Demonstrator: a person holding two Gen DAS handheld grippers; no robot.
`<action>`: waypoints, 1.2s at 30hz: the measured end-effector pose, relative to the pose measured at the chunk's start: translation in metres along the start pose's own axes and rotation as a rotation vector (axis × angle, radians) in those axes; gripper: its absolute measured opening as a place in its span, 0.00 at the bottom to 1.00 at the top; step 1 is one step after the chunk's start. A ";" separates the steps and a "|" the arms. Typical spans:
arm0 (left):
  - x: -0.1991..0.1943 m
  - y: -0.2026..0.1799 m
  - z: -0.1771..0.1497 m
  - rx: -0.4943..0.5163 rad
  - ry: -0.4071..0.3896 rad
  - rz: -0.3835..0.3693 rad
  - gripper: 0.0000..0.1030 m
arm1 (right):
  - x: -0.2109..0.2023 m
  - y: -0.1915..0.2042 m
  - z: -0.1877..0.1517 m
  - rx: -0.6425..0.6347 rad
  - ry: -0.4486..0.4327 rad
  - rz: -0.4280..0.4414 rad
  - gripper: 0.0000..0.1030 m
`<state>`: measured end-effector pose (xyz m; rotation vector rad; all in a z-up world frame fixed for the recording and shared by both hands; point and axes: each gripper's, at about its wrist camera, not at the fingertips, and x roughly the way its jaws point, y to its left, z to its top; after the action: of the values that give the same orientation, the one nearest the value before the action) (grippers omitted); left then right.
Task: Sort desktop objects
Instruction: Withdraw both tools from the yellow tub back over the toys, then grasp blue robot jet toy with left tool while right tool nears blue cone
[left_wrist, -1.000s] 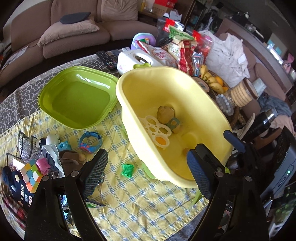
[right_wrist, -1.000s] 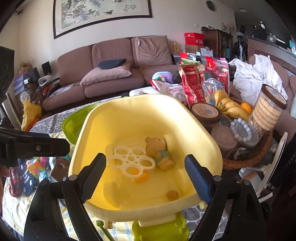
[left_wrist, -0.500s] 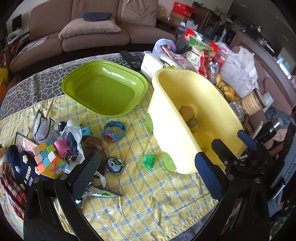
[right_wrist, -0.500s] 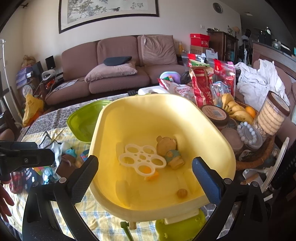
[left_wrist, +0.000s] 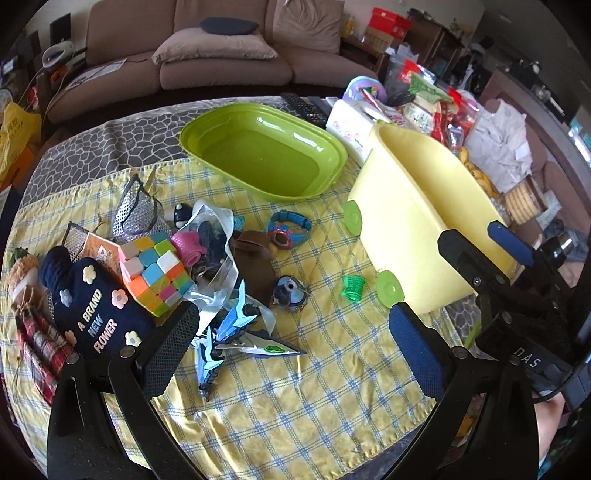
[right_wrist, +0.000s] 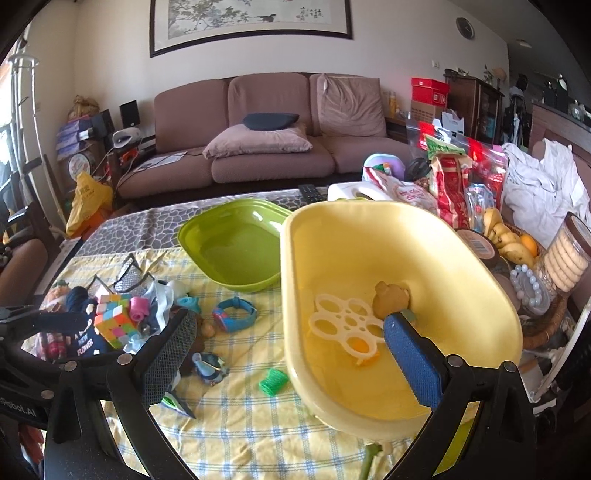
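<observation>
- The left tool (left_wrist: 293, 332) stands with its jaws wide apart over the yellow checked cloth (left_wrist: 295, 398), nothing between them.
- The right tool (right_wrist: 288, 339) is also spread wide and empty; its right finger shows in front of the yellow tub (right_wrist: 461, 258), its left finger over the cloth.
- The toys to sort lie heaped at the left of the surface: a colour cube (left_wrist: 155, 273), a dark plush mitt (left_wrist: 92, 317), a clear bag (left_wrist: 214, 236), a mesh pouch (left_wrist: 135, 214) and a blue winged toy (left_wrist: 229, 332).
- Near the pile lie a blue watch (left_wrist: 290, 229), a small blue figure (left_wrist: 290, 291) and a green spool (left_wrist: 352, 288), the spool just beside the tub's wheel.
- In the tub lie a bear figure (right_wrist: 389, 297) and a white ring plate (right_wrist: 347, 325).
- The green basin (left_wrist: 266, 155) sits behind the pile, touching or nearly touching the tub.
- Snack bags (right_wrist: 452, 184), bananas (right_wrist: 506, 236) and a biscuit jar (right_wrist: 569, 254) crowd the right edge.
- Bare cloth lies open along the near edge.
</observation>
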<state>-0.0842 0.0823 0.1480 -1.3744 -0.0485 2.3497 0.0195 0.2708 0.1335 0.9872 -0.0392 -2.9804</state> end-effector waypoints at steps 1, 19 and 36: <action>-0.002 0.007 -0.002 -0.014 -0.002 0.003 1.00 | 0.001 0.006 0.001 -0.005 -0.001 0.007 1.00; -0.016 0.135 -0.046 -0.201 -0.063 0.140 1.00 | 0.028 0.080 -0.003 -0.070 0.055 0.104 1.00; 0.037 0.103 -0.073 -0.062 0.047 0.027 0.84 | 0.061 0.087 -0.010 0.082 0.161 0.270 1.00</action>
<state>-0.0726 -0.0107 0.0560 -1.4673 -0.0902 2.3555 -0.0238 0.1832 0.0914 1.1259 -0.2730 -2.6669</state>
